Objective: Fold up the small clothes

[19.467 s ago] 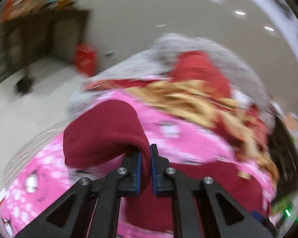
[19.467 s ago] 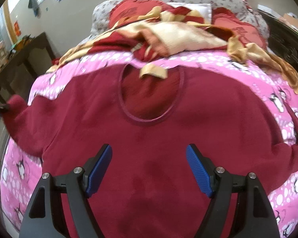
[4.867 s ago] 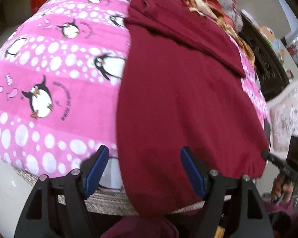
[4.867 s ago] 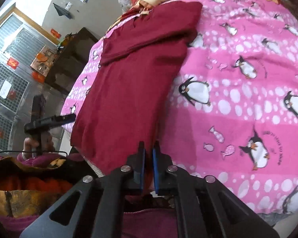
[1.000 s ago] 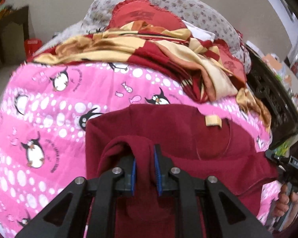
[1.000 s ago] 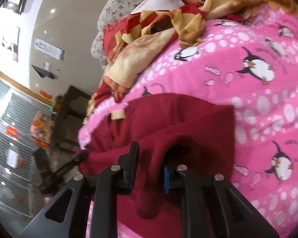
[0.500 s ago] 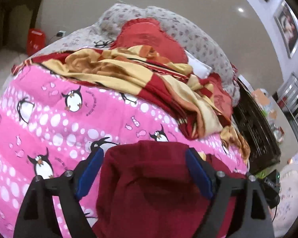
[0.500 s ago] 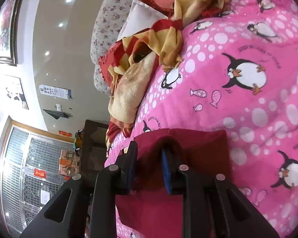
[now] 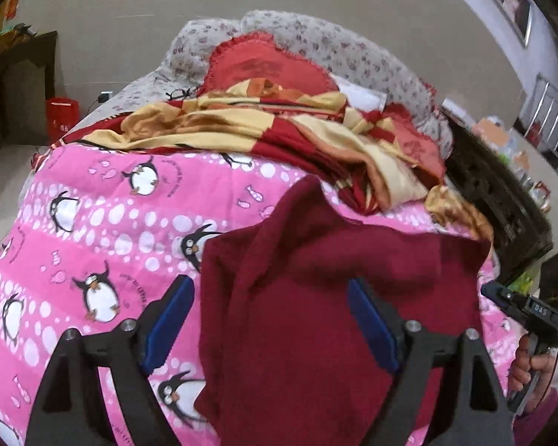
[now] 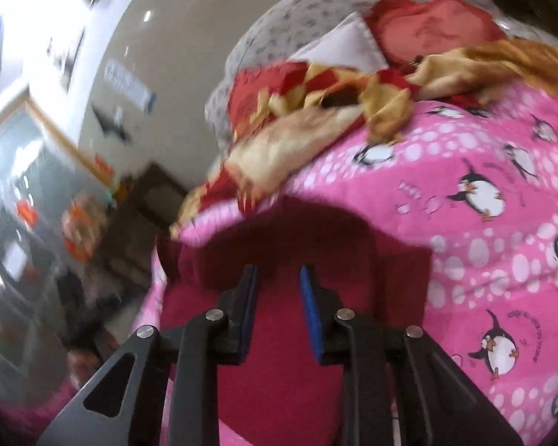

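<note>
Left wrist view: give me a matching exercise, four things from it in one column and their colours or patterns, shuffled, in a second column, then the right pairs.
Things:
1. folded garment
2. blanket
3. heart-shaped cushion
4. gripper pads

Colours or patterns:
A. blue
B. pink with penguins and white dots
C. dark red, plain
D. bright red with a fringed edge

Pairs: 1-C, 2-B, 3-D, 4-A
</note>
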### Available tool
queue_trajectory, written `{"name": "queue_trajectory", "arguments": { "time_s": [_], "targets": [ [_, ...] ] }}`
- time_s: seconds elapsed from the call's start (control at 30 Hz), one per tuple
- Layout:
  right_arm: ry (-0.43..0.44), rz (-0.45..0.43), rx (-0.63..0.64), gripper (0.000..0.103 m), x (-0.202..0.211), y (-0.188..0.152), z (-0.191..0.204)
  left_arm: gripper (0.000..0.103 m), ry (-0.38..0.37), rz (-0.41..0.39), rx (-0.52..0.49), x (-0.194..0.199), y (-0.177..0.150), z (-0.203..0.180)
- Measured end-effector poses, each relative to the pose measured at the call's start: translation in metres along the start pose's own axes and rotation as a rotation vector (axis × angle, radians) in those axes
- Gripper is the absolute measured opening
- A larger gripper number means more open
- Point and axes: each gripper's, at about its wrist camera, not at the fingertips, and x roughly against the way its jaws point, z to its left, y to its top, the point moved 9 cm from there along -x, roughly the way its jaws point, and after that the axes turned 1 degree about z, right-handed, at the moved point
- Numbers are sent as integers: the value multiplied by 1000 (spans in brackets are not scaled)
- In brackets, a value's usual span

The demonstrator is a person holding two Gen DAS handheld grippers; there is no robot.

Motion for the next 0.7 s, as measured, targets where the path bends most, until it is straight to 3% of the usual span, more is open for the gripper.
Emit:
{"name": "queue_trajectory", "arguments": {
  "time_s": [0.1,0.23,0.33,0.47,0.6,0.7],
  "targets": [
    [-80,-8,-4,26,-33,22,-1,88,40,31,3,-30,5,-4],
    [-220,-8,-57,26,-73,46,-29,88,178,116,58,-73,0,18],
    [-273,21,-33,26,-93,47,-37,89,154,176,156,-90,-8,36],
    [-299,16,20,26,-70,46,-21,89,120,167,194,-73,-11,47],
    [-238,-2,106,27,-30,28,2,88,96,118,169,-34,-18,53],
    [-346,94,140,27,-46,3,-21,88,95,93,143,-9,-28,54]
  ]
}}
